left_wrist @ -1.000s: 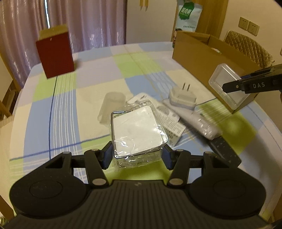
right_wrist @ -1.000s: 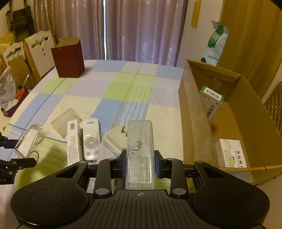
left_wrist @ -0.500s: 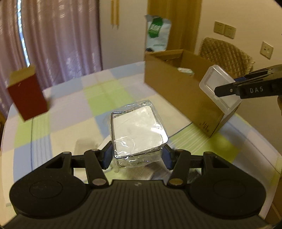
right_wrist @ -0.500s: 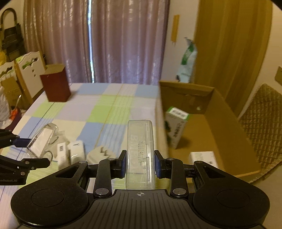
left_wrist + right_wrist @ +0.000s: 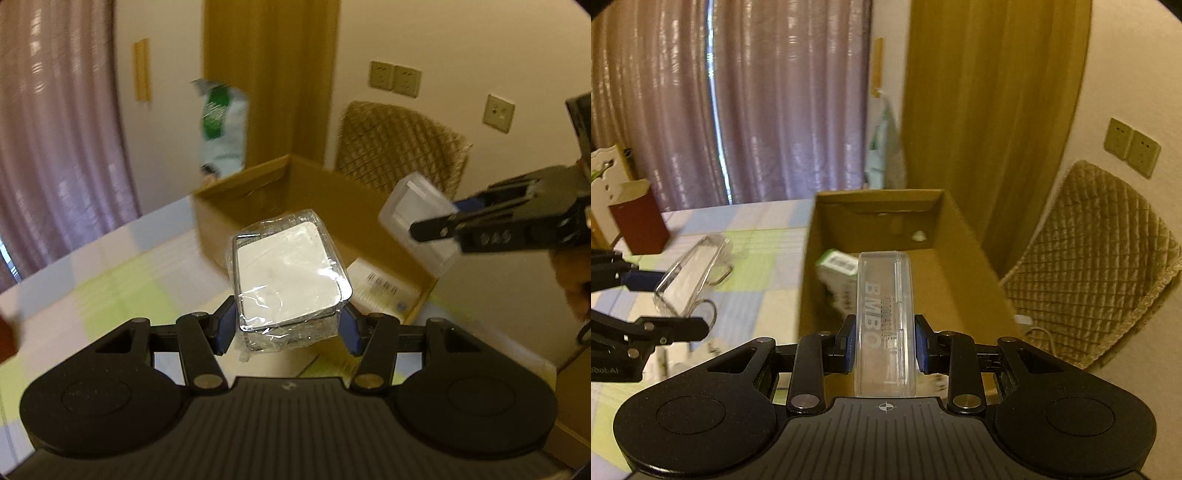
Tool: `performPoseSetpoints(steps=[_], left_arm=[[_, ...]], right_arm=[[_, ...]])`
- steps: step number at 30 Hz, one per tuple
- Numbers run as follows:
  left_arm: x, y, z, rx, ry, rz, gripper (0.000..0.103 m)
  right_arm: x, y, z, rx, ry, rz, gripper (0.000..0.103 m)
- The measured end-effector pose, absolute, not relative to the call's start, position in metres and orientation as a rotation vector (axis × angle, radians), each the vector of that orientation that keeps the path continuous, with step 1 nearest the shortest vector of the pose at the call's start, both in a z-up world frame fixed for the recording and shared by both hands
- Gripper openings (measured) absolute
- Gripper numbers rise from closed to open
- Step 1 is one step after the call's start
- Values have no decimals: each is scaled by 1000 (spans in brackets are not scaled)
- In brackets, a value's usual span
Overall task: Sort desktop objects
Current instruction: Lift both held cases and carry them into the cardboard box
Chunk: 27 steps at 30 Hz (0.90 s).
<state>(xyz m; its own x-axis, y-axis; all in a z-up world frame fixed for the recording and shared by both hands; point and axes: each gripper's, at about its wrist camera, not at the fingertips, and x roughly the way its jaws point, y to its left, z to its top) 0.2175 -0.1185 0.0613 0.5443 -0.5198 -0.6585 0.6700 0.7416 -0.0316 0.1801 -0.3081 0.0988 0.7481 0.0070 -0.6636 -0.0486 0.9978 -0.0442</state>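
Both tools are matte black plastic. The left tool (image 5: 288, 325) has a ribbed centre plate with a small emblem, flanked by two rounded housings each bearing a shallow circular recess. Slim black linkage arms run forward, pinned with silver rivets, and end in fingers faced with blue pads (image 5: 225, 325). The right tool (image 5: 885, 343) is built alike, with a crosshair mark on its ribbed plate and blue pads (image 5: 849, 343). From the left camera its side shows pale lettering and small screws.
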Motion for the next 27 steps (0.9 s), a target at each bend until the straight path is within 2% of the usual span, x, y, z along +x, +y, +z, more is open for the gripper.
performPoseSetpoints(steps=[11,27], left_arm=[[279,-212,62,280,744,-806,51],[337,-263,26,362,822,-786,51]], right_arm=[[225,-361,86,-43,744,46,30],[266,-387,51,-7,803,90,30]])
